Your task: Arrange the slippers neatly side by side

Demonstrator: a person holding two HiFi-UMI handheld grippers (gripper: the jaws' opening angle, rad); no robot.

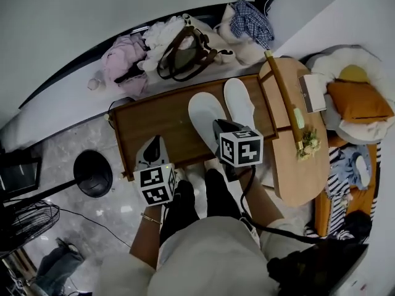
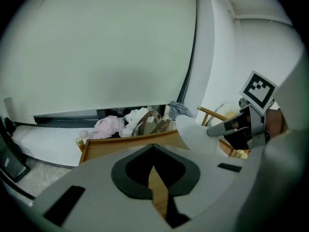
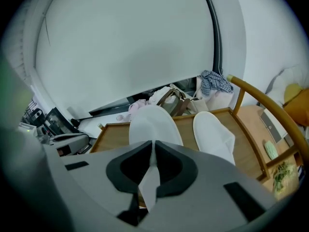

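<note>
Right gripper view, centre: the right gripper (image 3: 153, 149) pinches the heel rim of a white fabric slipper (image 3: 153, 122), seemingly light and floppy. The left gripper (image 2: 153, 152) sits pressed together, empty.

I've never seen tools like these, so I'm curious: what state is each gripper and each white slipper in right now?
Right gripper: shut on the held slipper.
Left gripper: shut, nothing in it.
Held slipper: pinched at its near end, the rest reaching out over the wooden tray.
Other slipper: lying free on the wooden tray, beside the held slipper.
</note>
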